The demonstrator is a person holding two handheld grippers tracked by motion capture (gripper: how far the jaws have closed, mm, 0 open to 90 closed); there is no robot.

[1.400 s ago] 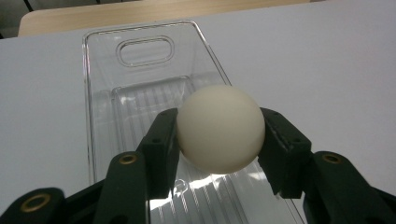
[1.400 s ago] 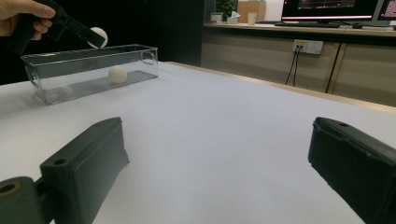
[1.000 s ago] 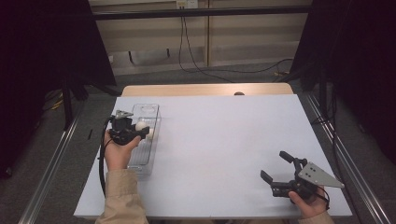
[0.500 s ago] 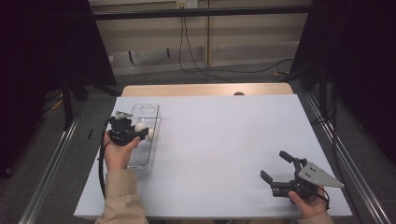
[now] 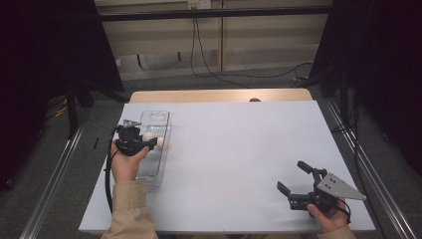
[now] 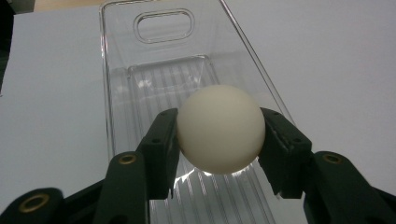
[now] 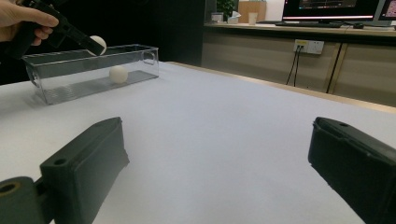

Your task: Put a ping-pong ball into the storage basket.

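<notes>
Your left tongs (image 6: 219, 140) pinch a white ball (image 6: 220, 129) above the clear tray (image 5: 160, 119) near the bench's (image 5: 239, 149) left edge; lower it between the walls before you let go, clear of the second ball (image 7: 118, 74) inside; your right tongs (image 5: 297, 180) rest spread near the front right corner.

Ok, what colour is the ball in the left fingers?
Cream white ball, best seen in the left gripper view.
</notes>
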